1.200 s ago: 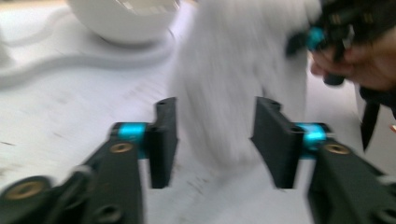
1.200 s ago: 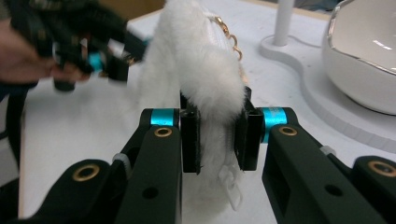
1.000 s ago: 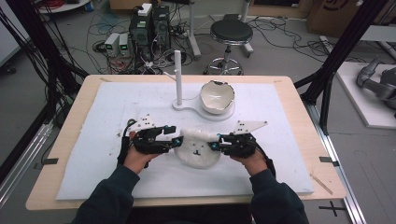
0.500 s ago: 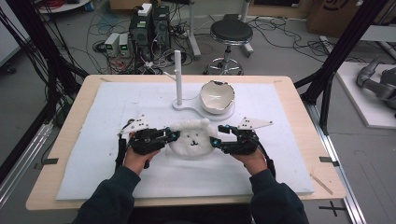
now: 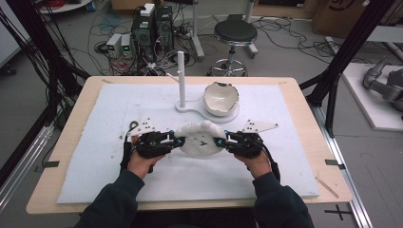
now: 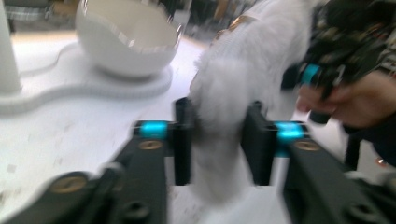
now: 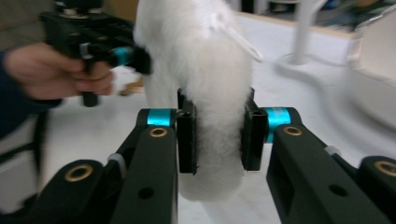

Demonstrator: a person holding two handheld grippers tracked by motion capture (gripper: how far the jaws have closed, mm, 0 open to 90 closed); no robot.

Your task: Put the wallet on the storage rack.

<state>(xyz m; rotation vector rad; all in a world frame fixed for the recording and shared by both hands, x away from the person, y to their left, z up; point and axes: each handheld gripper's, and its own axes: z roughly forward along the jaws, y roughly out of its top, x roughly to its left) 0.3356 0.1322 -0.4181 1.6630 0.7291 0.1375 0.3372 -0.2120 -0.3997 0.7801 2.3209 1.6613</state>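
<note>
The left gripper [image 5: 177, 141] has its jaws clamped on one side of a white plush toy [image 5: 201, 139]. The toy sits mid-surface between both grippers, near a broken-egg bowl [image 5: 220, 98]. The right gripper [image 5: 222, 141] pinches the toy's other side.

Honestly can't make out any readable text, labels, brand names or numbers on anything here, it's all too blurry or small.

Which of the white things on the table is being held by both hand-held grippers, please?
The fluffy white plush toy, clamped between the left hand-held gripper and the right hand-held gripper; the eggshell-shaped bowl and upright post stand untouched behind.
</note>
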